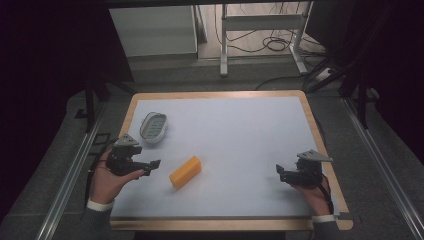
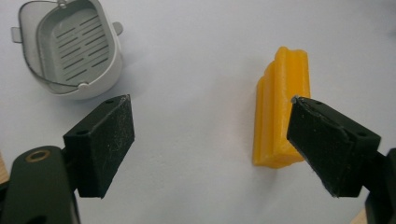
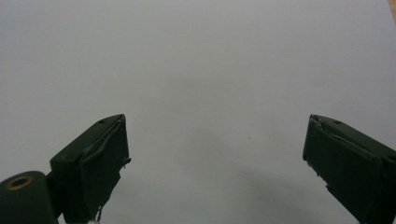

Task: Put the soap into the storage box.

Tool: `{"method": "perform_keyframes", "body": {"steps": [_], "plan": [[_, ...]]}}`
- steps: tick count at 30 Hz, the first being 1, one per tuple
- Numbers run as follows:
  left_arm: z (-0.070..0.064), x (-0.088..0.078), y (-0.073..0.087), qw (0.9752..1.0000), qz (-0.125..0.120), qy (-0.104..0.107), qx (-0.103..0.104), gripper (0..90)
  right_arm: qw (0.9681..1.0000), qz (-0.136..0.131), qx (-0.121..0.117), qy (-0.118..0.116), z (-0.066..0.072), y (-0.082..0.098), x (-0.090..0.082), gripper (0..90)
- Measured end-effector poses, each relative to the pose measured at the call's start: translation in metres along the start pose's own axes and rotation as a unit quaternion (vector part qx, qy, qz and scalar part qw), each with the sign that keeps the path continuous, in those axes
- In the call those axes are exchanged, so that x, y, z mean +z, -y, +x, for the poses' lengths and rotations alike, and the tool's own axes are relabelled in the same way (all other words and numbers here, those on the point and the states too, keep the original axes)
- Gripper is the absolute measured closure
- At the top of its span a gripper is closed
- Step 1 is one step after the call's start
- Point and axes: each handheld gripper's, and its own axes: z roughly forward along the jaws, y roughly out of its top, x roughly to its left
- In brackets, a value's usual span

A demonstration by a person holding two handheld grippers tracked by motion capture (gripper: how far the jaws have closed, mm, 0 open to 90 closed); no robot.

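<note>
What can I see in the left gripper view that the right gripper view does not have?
The left gripper view has a grey basket with a slotted bottom and a wire handle, and a yellow block that lies partly behind one jaw of the left tool. The right gripper view has neither: between the jaws of the right tool there is bare white table, with a strip of wooden edge in the top corner. Both views share the same white surface and two black jaws set wide apart, holding nothing.

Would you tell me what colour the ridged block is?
The ridged block is orange-yellow, clearest in the left gripper view.
</note>
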Motion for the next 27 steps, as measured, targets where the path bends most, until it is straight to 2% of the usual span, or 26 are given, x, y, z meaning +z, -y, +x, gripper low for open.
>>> {"method": "perform_keyframes", "body": {"steps": [11,13,19,22,27], "plan": [[-0.012,0.013,-0.007,0.9995,0.02,0.015,0.019,15.2,1.0,0.002,-0.001,0.004,-0.001,0.0,0.0,6.8],[-0.017,0.014,-0.009,0.9992,0.019,0.023,0.026,15.2,1.0,0.004,-0.003,0.005,-0.002,0.001,0.0,6.8],[-0.022,0.018,-0.015,0.9989,0.022,0.02,0.037,15.1,1.0,0.006,-0.002,0.006,-0.003,0.001,0.0,6.8],[-0.026,0.025,-0.017,0.9984,0.034,0.019,0.041,14.9,1.0,0.006,-0.002,0.007,-0.003,0.001,0.0,6.8],[-0.03,0.031,-0.018,0.9981,0.042,0.019,0.041,15.0,0.9999,0.008,-0.001,0.009,-0.004,0.002,0.001,6.8]]}}
